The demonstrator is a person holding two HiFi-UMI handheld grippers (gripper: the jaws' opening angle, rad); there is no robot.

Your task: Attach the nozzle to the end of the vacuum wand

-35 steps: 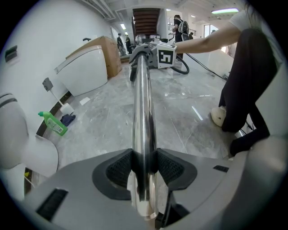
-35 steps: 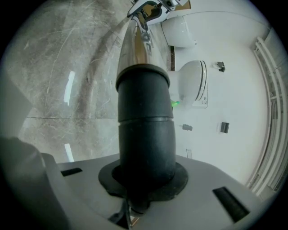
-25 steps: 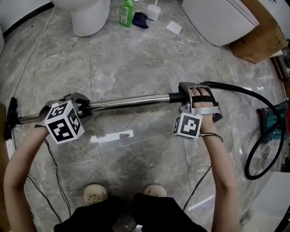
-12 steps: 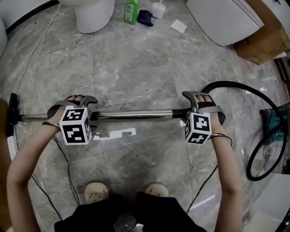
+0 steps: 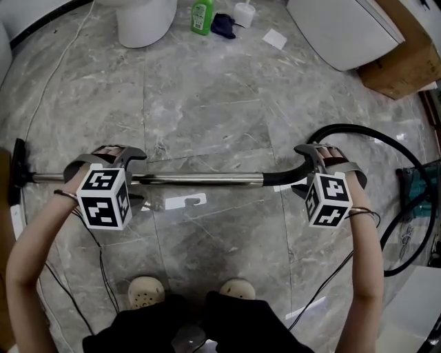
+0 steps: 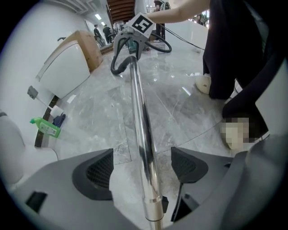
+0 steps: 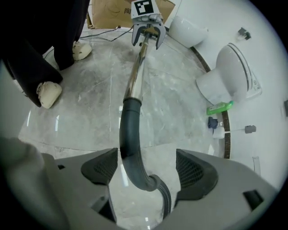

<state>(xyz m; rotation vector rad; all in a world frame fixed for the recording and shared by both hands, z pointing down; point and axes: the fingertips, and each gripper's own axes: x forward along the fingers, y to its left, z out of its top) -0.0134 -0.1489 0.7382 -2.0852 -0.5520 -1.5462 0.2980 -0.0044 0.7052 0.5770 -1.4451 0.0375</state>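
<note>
The vacuum wand lies level across the floor: a chrome tube (image 5: pixel 200 178) (image 6: pixel 140 117) (image 7: pixel 136 72) with a black curved handle (image 5: pixel 289 176) (image 7: pixel 128 134) and black hose (image 5: pixel 386 148) at its right end. Its left end meets the black nozzle (image 5: pixel 17 172) at the picture's left edge. My left gripper (image 5: pixel 110 162) (image 6: pixel 146 166) straddles the tube near that end. Its jaws are opening, and both pads stand apart from the metal. My right gripper (image 5: pixel 320 162) (image 7: pixel 146 168) is open around the handle's bend; its pads do not touch it.
Two white toilets (image 5: pixel 141 21) (image 5: pixel 337 31) stand at the far side with a green bottle (image 5: pixel 201 17) between them. A cardboard box (image 5: pixel 403 65) sits far right. The person's slippered feet (image 5: pixel 145 293) and thin cables (image 5: pixel 103 276) are close below.
Both grippers have let go of the wand and their jaws now stand wide. The wand has come down level on the floor. The right gripper has slid right along the handle.
</note>
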